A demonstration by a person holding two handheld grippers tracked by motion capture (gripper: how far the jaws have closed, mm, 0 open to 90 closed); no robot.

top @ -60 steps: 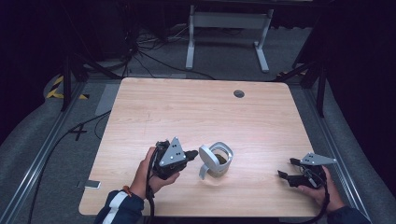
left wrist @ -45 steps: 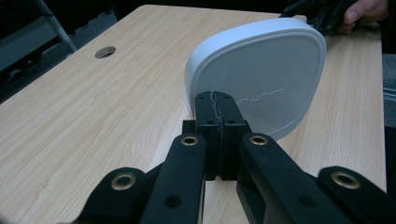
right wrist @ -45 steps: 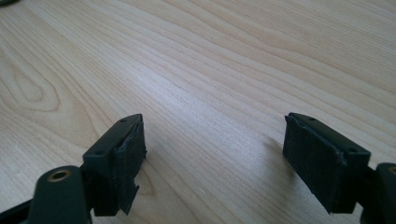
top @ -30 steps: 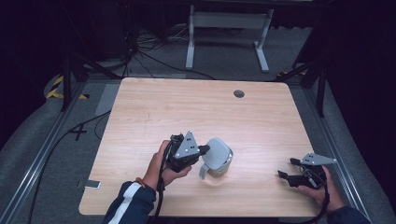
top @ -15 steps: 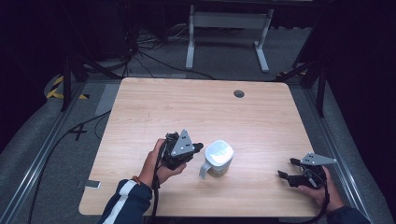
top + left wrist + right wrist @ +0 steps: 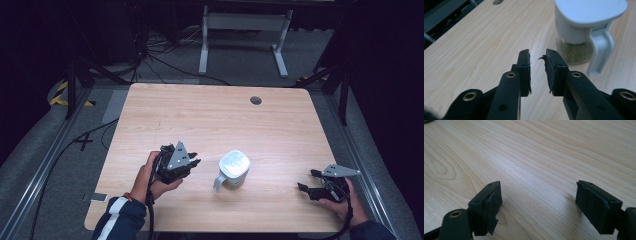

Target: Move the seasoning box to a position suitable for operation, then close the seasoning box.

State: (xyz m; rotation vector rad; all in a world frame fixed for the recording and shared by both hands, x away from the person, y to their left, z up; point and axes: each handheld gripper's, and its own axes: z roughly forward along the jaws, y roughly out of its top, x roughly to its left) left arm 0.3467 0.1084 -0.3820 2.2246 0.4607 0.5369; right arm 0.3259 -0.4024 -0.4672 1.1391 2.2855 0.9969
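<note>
Pitcher (image 6: 234, 169) with a white lid stands upright on the table (image 6: 215, 120), near its front edge. Left hand-held gripper (image 6: 192, 162) sits just beside it, jaws narrowly parted around nothing; right hand-held gripper (image 6: 306, 181), well apart, rests wide open

One wooden table (image 6: 210, 115) is standing in the scene, and one white-lidded jug (image 6: 233, 170) is sitting on it. Two handheld grippers are showing: the left gripper (image 6: 192, 161) and the right gripper (image 6: 306, 180). One small round grommet hole (image 6: 256, 100) is showing far right.
</note>
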